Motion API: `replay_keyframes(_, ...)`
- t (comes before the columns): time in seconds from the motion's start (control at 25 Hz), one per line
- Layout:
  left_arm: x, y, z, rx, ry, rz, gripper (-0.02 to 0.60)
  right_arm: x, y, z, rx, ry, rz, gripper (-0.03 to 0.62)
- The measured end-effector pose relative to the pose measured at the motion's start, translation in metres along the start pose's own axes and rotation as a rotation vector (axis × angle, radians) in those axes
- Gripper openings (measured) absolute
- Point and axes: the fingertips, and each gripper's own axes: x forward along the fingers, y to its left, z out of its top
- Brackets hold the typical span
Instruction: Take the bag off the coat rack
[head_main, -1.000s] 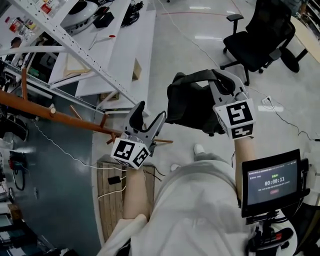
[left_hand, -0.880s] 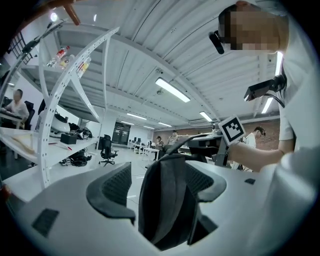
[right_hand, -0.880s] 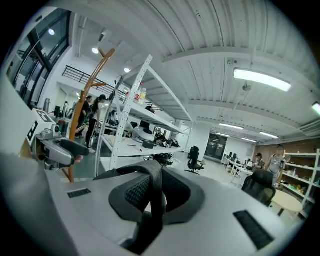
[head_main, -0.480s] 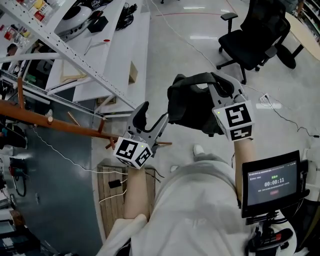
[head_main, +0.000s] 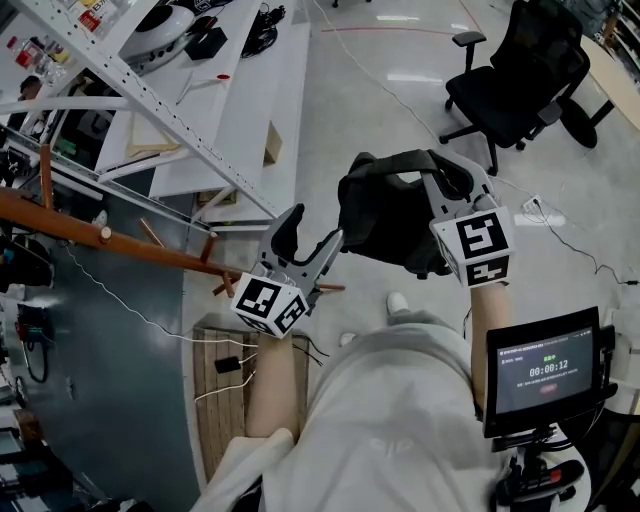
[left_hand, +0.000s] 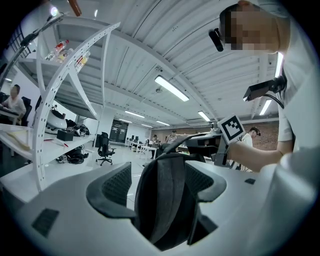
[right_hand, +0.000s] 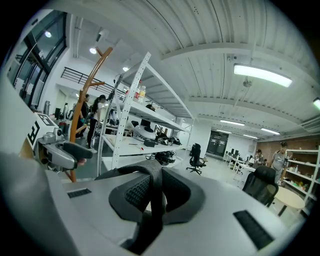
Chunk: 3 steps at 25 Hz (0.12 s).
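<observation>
A black bag (head_main: 385, 215) hangs in the air in front of me, off the wooden coat rack (head_main: 120, 240), whose pegs stand to its left. My right gripper (head_main: 448, 175) is shut on the bag's strap (right_hand: 152, 190), which runs down between its pads. My left gripper (head_main: 308, 232) stands with its jaws spread, just left of the bag. In the left gripper view the bag's dark fabric (left_hand: 167, 195) fills most of the gap. It lies against the right-hand pad, with a slit of floor showing beside the other. The rack's pole (right_hand: 87, 85) rises at the left of the right gripper view.
White metal shelving (head_main: 170, 95) and white tables (head_main: 250, 90) stand behind the rack. A black office chair (head_main: 520, 80) is at the far right. Cables (head_main: 130, 305) trail over the floor near a slatted wooden board (head_main: 215, 390). A small screen (head_main: 545, 370) sits by my right arm.
Both grippers and the bag keep almost the same places and the same grip. Only the view sways a little.
</observation>
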Motion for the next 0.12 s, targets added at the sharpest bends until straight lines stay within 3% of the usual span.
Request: replay_keyframes(0.12,-0.0021,0.0040,0.0009,-0.004,-0.004,0.007,0.322,0.0030,0.0022,0.0013,-0.002,-0.003,0.000,0.040)
